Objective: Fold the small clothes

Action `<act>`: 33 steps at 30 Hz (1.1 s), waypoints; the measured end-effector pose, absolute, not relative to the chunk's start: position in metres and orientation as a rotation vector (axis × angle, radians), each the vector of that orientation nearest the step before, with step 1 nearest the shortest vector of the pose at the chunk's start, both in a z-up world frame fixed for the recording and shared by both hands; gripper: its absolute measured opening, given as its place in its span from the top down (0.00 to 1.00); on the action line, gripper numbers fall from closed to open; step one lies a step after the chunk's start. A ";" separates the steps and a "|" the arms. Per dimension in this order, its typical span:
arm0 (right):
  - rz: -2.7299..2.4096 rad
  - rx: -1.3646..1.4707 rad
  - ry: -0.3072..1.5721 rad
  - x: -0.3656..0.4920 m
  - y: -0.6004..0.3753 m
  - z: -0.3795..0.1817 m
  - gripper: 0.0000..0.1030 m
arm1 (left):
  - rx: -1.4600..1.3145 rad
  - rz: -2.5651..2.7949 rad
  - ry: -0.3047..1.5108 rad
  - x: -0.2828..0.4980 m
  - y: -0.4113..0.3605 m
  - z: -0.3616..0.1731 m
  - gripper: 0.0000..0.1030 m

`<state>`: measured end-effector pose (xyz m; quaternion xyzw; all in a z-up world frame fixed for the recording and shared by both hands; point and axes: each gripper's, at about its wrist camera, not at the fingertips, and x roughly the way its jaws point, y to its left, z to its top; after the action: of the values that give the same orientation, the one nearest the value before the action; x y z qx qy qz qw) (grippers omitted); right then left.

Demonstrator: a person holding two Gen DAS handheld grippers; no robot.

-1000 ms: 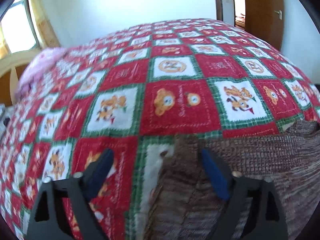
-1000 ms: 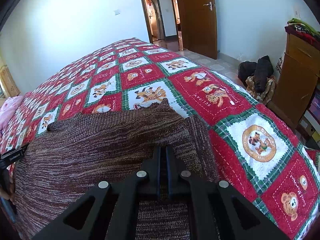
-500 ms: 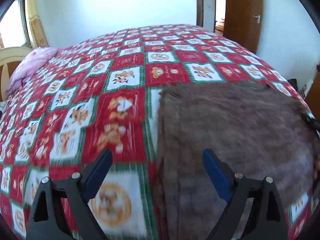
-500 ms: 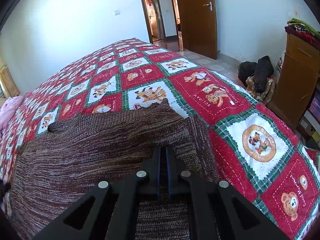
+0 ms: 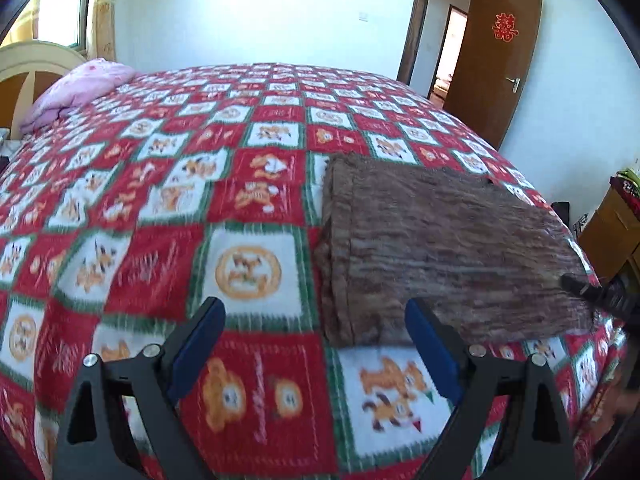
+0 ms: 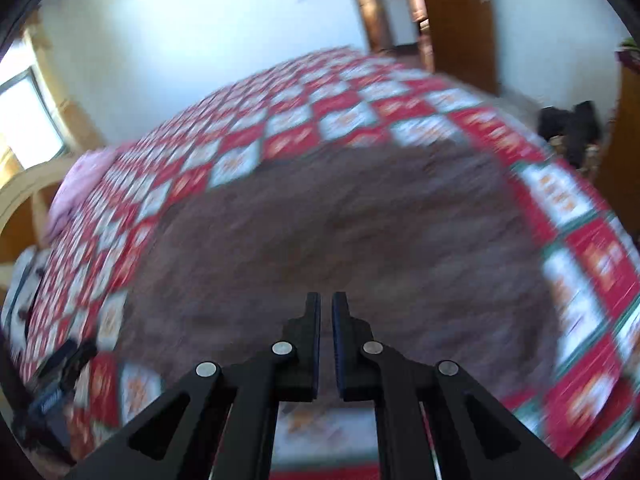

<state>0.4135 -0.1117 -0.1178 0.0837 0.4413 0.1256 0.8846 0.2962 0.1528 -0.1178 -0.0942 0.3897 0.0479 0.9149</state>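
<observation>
A brown knit garment lies as a flat folded rectangle on the red, green and white patchwork quilt. My left gripper hovers open above the quilt, with its right fingertip just before the garment's near left corner and nothing between the fingers. The right wrist view is blurred by motion. There the garment fills the middle, and my right gripper is shut just above its near part, with no cloth seen between the pads. A dark tip of the right gripper shows at the garment's right edge.
The quilt covers a large bed. A pink blanket lies by the headboard at the far left. A brown door stands open at the far right, and a wooden cabinet flanks the bed's right side.
The left gripper has drawn back from the garment, so the whole folded piece now shows. The right gripper, which sat shut in the cloth, has swung up and away from it.
</observation>
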 end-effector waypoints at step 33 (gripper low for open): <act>0.294 0.255 0.897 0.406 -0.095 -0.163 0.94 | -0.756 -0.011 0.753 0.321 0.175 -0.176 0.84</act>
<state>0.4061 -0.0947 -0.1631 0.1223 0.4309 0.1412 0.8829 0.3212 0.1746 -0.1765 -0.3602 0.3588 -0.0053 0.8611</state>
